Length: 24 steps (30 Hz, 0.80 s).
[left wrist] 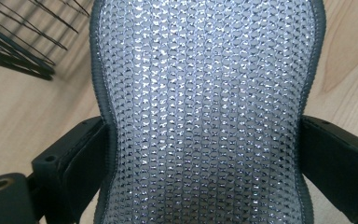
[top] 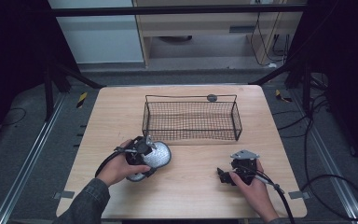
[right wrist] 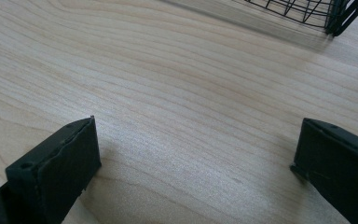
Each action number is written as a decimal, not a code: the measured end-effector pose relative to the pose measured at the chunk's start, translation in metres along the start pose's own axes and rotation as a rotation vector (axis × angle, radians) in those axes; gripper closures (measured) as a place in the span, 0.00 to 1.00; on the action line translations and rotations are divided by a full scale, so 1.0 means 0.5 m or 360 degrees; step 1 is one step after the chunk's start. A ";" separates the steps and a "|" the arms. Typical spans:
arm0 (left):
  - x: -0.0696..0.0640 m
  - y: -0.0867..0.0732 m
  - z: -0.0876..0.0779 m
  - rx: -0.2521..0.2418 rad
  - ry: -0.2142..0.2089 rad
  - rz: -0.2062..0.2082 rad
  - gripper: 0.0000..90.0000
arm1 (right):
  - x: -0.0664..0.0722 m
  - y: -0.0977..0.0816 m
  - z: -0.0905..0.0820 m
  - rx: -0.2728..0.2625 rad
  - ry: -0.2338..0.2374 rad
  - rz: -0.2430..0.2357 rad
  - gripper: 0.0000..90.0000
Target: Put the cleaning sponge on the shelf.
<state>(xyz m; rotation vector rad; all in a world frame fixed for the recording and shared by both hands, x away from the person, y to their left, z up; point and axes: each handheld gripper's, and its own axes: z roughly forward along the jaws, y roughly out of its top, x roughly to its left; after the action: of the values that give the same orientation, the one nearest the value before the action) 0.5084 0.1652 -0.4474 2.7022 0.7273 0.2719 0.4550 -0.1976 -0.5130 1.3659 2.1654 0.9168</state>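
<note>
A rounded silvery object with glittering mesh fabric and a grey trim lies at the front left of the wooden table. My left gripper is shut on it. In the left gripper view the silvery object is pinched at its waist between the two black jaws of the left gripper. Farther right, near the front edge, my right gripper stands open. The right gripper has only bare wood between its jaws.
An empty black wire basket stands at the middle back of the table, just beyond the silvery object. One corner of the basket appears at the upper left of the left gripper view; another basket corner sits in the right gripper view.
</note>
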 end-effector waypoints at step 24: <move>-0.003 0.036 -0.047 -0.0032 0.0076 0.0100 0.12 | 0.001 0.000 -0.001 0.0001 0.0010 0.0019 0.00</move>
<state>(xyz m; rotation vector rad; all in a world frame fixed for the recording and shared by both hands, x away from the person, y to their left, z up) 0.5090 0.1562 -0.4192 2.7109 0.6499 0.3581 0.4544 -0.1972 -0.5126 1.3793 2.1646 0.9266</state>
